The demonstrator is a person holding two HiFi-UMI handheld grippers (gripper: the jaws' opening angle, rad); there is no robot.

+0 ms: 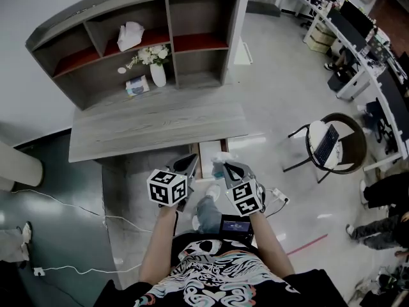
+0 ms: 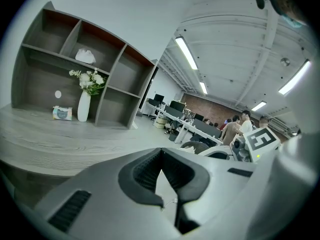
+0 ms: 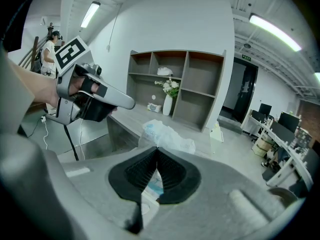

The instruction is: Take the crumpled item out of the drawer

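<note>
Partly hidden crumpled item (image 3: 170, 138), clamped in right tongs (image 3: 156, 151)

just beyond the fingers (image 1: 189, 164) runs a long grey wood-grain desk top (image 1: 153, 123). farther past it, a grey shelf unit with an arched top and red-brown shelf boards (image 1: 167, 19) stands against a plain white wall (image 1: 38, 5). a white vase of white flowers (image 1: 158, 74) sits in one lower bay. to the right of the fingers lie pale glossy floor (image 1: 287, 88), a round black chair (image 1: 358, 147) and rows of white office desks with monitors (image 1: 354, 34). long ceiling tube lights (image 2: 187, 54) glow overhead.
</note>
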